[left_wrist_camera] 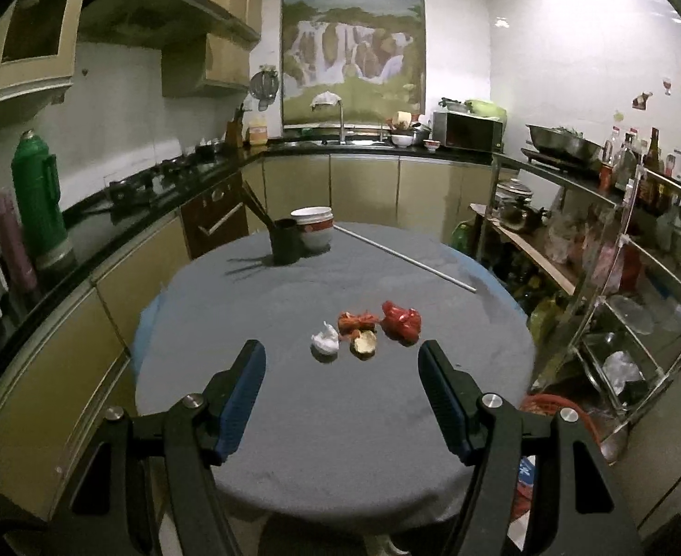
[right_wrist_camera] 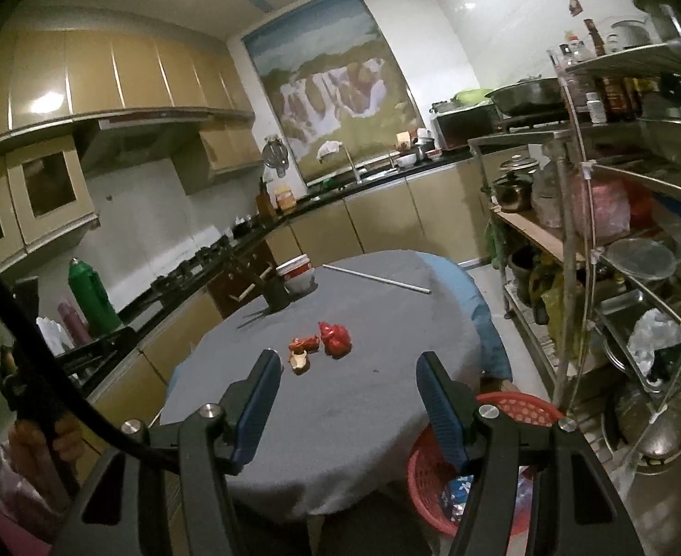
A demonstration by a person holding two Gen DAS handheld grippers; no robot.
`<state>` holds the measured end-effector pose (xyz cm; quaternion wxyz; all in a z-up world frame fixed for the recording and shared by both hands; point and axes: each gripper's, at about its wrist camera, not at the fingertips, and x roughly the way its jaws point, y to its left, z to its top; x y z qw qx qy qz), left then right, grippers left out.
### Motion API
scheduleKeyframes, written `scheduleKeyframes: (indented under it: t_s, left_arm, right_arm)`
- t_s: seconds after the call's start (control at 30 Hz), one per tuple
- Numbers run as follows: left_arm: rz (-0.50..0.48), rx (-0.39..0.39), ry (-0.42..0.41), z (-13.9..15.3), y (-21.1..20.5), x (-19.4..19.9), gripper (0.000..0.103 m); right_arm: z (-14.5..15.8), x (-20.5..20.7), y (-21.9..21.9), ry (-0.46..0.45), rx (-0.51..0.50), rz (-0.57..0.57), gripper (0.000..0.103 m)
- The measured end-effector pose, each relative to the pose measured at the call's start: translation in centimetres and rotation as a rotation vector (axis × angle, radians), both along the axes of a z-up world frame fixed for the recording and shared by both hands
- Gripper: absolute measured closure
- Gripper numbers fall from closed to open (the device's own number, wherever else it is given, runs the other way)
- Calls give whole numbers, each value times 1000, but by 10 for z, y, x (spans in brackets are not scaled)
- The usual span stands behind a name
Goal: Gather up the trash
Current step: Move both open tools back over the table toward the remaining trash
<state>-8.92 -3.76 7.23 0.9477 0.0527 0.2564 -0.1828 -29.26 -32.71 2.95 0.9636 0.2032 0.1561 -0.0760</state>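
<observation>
Four trash bits [left_wrist_camera: 367,331] on table [left_wrist_camera: 294,394], just ahead of open L tool [left_wrist_camera: 342,361].

Grey tablecloth [left_wrist_camera: 294,417], red wrapper [left_wrist_camera: 401,320], white tissue [left_wrist_camera: 325,342], red mesh basket [right_wrist_camera: 516,410]

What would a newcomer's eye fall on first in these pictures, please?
Probably the little cluster of scraps mid-table: a red wrapper, an orange one, a white wad and a peel. Next, the waterfall picture on the far wall above the sink. Then the red basket on the floor beside the table's right edge.
</observation>
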Motion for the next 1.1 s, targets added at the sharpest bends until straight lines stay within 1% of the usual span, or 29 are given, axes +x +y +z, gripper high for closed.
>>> scheduleKeyframes:
  t_s: [0.13, 0.27, 0.37, 0.53, 0.63, 0.73, 0.87, 0.97, 1.1]
  left_arm:
    - [52, 11, 4, 4, 8, -14, 34]
    - [110, 8, -19, 11, 23, -31, 34]
    - [148, 7, -34, 15, 34, -42, 33]
    - [167, 26, -23, 12, 50, -56, 33]
    - [179, 50, -39, 9, 57, -61, 33]
    - [188, 57, -38, 5, 64, -62, 33]
    - [194, 56, -32, 2, 71, -63, 33]
    - [209, 60, -41, 0, 73, -64, 33]
    - [212, 57, -28, -3, 73, -60, 33]
  right_arm:
    - [-3, -26, -5, -50, 15, -2, 38]
    - [-7, -44, -9, -89, 44, 0, 38]
    - [-5, -57, -7, -118, 44, 4, 38]
    - [2, -80, 0, -163, 31, 3, 38]
    - [5, -89, 3, -173, 24, -3, 38]
    - [5, -91, 1, -166, 27, -15, 38]
    - [3, -87, -1, -170, 57, -14, 38]
    - [3, -83, 5, -163, 48, -1, 38]
    - [0, -76, 9, -139, 33, 13, 38]
